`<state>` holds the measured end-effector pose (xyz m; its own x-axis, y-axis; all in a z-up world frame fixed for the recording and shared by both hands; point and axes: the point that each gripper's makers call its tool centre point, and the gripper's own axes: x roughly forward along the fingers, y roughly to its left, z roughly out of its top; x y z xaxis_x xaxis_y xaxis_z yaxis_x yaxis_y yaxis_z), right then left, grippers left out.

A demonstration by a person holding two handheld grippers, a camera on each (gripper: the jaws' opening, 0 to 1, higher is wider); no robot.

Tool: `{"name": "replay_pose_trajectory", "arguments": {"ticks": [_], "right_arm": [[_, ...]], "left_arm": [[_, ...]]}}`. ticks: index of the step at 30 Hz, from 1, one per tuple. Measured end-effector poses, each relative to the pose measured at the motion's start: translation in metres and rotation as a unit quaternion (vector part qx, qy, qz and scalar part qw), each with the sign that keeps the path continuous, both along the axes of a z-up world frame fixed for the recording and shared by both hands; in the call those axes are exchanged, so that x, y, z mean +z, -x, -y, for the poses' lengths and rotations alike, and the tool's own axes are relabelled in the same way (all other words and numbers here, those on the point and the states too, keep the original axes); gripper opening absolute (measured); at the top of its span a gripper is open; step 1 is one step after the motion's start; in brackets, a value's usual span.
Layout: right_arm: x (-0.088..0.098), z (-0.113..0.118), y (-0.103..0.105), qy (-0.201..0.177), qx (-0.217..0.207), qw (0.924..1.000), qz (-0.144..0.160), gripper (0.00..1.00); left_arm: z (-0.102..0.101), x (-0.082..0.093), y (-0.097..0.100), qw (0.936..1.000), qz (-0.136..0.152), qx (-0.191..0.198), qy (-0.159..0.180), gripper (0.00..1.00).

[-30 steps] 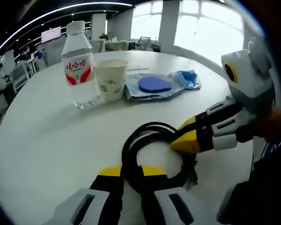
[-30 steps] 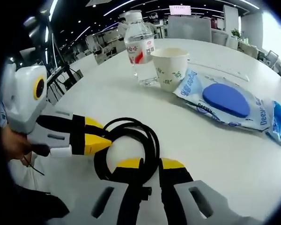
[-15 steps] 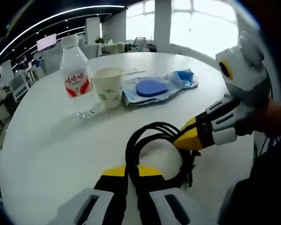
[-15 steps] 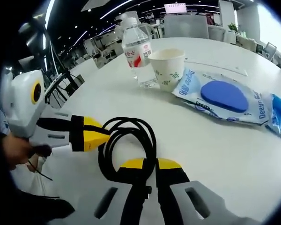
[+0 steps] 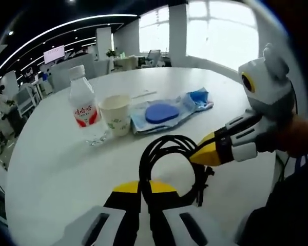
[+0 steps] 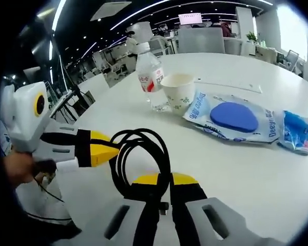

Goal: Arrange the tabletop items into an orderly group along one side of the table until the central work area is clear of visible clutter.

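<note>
Between both hand-held grippers: coiled black cable (image 5: 170, 164), pinched by left (image 5: 143, 188) and right (image 6: 164, 180), loop elongated toward bottle (image 5: 84, 108).

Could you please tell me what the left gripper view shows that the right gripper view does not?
Left gripper view: bright windows behind the table, and the right claw seen side-on. Right gripper view: the left claw seen side-on. Both: the black cable pinched by both claws, the water bottle, the paper cup and the blue wipes packet.
</note>
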<state>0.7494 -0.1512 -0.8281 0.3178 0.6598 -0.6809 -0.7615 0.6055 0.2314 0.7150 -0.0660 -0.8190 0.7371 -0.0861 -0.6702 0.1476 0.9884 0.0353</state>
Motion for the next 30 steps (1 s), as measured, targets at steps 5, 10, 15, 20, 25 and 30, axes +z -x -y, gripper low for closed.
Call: {"name": "replay_pose_trajectory", "arguments": {"ticks": [5, 10, 15, 20, 25, 30], "right_arm": [[0.013, 0.012, -0.002, -0.013, -0.013, 0.9998, 0.005, 0.01], [0.021, 0.027, -0.008, -0.017, -0.021, 0.9994, 0.022, 0.01], [0.029, 0.046, -0.015, -0.018, -0.035, 0.9986, 0.035, 0.01], [0.031, 0.063, -0.024, -0.018, -0.048, 0.9979, 0.041, 0.01], [0.037, 0.081, -0.033, -0.014, -0.061, 0.9969, 0.048, 0.01], [0.037, 0.098, -0.046, -0.008, -0.071, 0.996, 0.053, 0.01]], "left_arm": [[0.011, 0.015, -0.006, 0.9999, 0.012, -0.006, -0.003, 0.01], [0.027, 0.024, -0.012, 0.9996, 0.019, -0.019, -0.004, 0.01], [0.046, 0.029, -0.021, 0.9991, 0.027, -0.032, -0.001, 0.01], [0.062, 0.033, -0.031, 0.9986, 0.031, -0.042, 0.001, 0.01], [0.079, 0.035, -0.045, 0.9982, 0.032, -0.05, 0.01, 0.01], [0.096, 0.037, -0.055, 0.9974, 0.034, -0.061, 0.015, 0.01]]}}
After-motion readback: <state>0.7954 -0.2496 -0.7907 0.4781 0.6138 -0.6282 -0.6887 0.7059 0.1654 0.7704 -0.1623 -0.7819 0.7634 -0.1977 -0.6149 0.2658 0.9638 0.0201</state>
